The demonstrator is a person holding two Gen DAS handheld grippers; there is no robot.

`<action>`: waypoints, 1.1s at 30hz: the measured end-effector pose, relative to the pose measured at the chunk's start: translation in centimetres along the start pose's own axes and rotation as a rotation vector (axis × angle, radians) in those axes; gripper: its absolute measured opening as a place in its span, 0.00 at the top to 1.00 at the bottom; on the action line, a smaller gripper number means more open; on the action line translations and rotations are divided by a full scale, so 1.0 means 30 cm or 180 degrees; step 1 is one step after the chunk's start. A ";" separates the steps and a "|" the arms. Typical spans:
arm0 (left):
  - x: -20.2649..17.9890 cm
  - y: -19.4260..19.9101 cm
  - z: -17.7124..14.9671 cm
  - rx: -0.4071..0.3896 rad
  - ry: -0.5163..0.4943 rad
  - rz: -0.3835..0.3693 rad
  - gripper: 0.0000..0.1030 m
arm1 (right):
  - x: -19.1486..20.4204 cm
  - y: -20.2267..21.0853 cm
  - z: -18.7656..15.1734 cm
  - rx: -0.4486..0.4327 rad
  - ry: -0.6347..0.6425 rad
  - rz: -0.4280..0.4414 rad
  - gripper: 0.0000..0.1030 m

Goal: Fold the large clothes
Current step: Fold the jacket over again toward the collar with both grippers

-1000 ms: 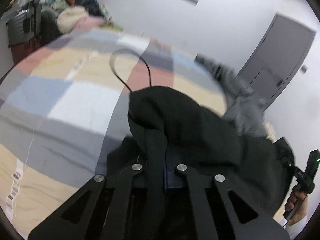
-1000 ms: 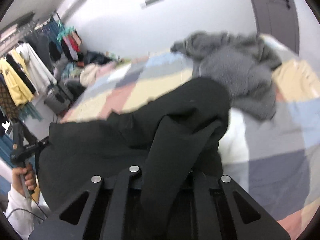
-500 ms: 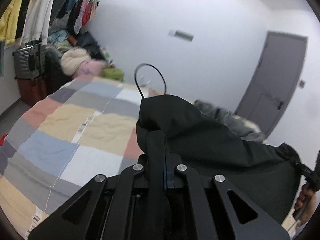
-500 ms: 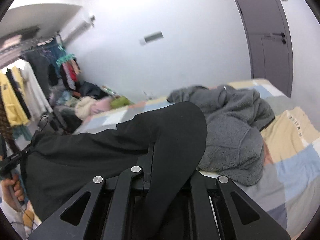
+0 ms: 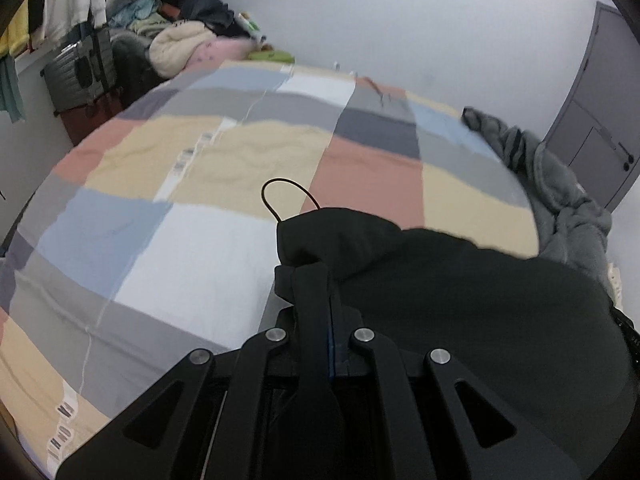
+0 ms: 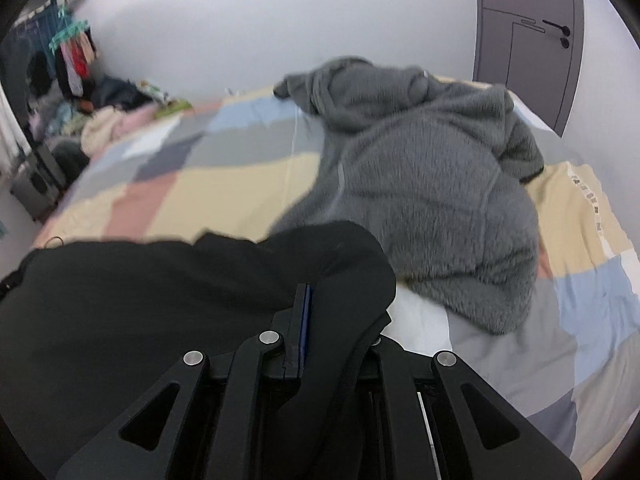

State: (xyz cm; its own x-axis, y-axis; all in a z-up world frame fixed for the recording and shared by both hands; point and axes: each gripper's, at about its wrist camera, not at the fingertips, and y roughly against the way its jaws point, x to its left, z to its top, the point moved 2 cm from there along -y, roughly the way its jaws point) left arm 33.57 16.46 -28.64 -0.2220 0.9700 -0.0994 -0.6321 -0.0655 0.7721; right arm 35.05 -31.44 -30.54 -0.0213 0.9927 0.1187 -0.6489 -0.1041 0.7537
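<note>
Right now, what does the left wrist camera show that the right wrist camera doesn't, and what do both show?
Only the left wrist view shows the thin black cord loop sticking up from the black garment. Only the right wrist view shows the grey fleece almost whole. Both show the patchwork bedspread, the grey door and the black garment, clamped in the left gripper and right gripper.

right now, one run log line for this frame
left gripper: shut on black garment | right gripper: shut on black garment | over bed | grey fleece unfolded
</note>
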 end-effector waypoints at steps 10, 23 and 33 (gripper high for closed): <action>-0.037 -0.064 -0.070 0.0160 -0.0069 0.0031 0.94 | -0.003 -0.100 -0.078 0.0191 0.0055 -0.0081 0.94; 0.067 0.129 -0.141 0.0075 0.0029 -0.0224 0.21 | -0.059 0.152 -0.155 -0.0124 -0.0488 0.0518 0.39; 0.226 0.223 -0.353 0.0053 0.0362 -0.0854 0.20 | -0.117 0.283 -0.384 -0.0166 -0.0962 0.0827 0.16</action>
State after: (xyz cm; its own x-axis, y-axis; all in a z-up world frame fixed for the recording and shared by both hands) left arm 19.97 20.13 -30.79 -0.1308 0.9196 -0.3704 -0.6673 0.1946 0.7189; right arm 20.85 -35.09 -32.00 0.0300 0.8702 0.4917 -0.6892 -0.3383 0.6407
